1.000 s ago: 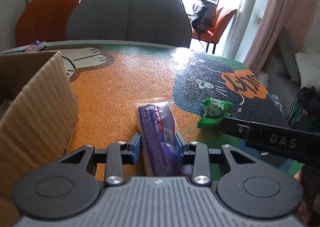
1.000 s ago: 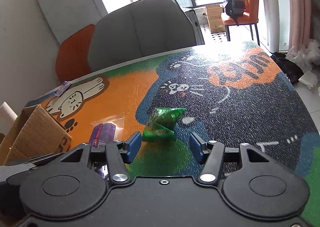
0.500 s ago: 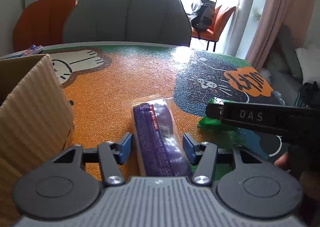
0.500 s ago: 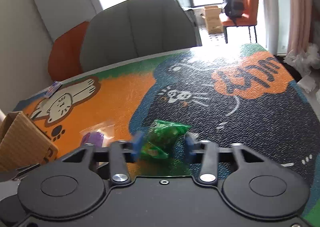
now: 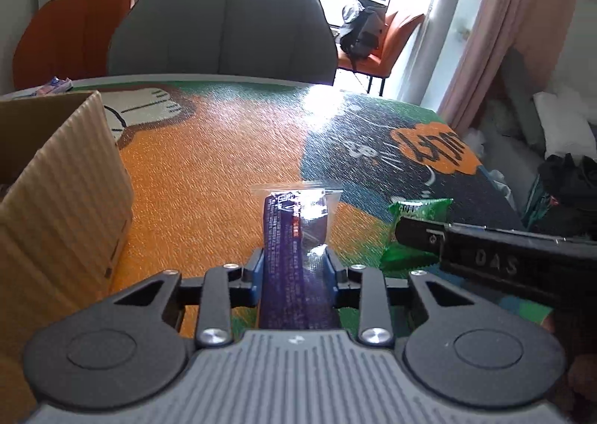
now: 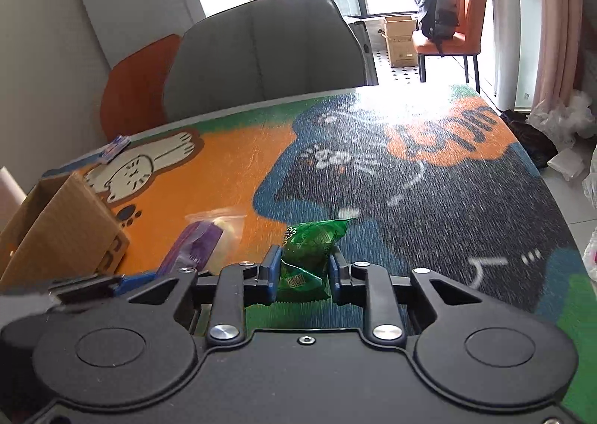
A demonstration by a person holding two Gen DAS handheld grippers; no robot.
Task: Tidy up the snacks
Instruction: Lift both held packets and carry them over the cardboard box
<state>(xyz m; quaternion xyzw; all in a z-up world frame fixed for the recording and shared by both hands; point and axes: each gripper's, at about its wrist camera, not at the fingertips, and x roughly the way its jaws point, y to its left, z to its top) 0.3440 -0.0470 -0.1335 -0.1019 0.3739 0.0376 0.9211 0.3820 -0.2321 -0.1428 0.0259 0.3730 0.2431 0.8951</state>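
Purple snack bar (image 5: 294,256) is pinched in the left hand-held gripper (image 5: 294,271), its far end over the worktop (image 5: 209,170), just right of the cardboard box (image 5: 63,200); not boxed yet. Right view: right hand-held gripper (image 6: 304,269) is closed on the green snack packet (image 6: 311,252), low over the worktop. Looks early to me: both items grasped, both drops into the box pending; box contents not visible.

The left gripper (image 5: 294,267) has a ribbed grey body, black arms, silver screws and blue pads.
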